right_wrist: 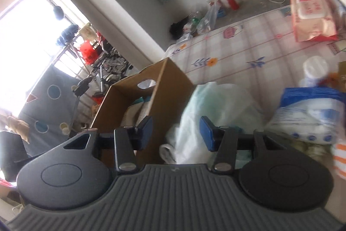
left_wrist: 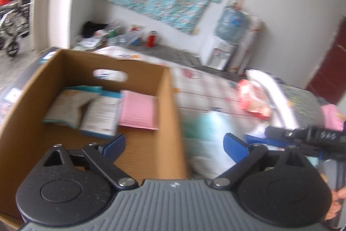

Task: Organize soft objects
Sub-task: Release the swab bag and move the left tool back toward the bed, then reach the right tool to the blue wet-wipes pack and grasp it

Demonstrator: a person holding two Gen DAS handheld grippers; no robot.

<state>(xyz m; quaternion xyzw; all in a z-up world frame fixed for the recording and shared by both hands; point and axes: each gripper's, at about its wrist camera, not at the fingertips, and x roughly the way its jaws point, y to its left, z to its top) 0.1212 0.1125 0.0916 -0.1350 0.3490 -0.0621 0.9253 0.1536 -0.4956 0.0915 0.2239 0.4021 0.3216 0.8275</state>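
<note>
Checked flowery bedsheet (right_wrist: 248, 53) has the open brown cardboard box (left_wrist: 170, 101) on it, with a flat pink ribbed pack (left_wrist: 138, 108) inside. Left gripper (left_wrist: 174, 144) is spread wide, empty; right gripper (right_wrist: 176, 130) is part-open over a crumpled white plastic bag (right_wrist: 216, 105), pinching nothing.

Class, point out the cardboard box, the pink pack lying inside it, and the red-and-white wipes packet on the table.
cardboard box (left_wrist: 170, 114): left wrist view, its right wall.
pink pack (left_wrist: 138, 109): left wrist view, middle of its top face.
wipes packet (right_wrist: 311, 16): right wrist view, its front face.
</note>
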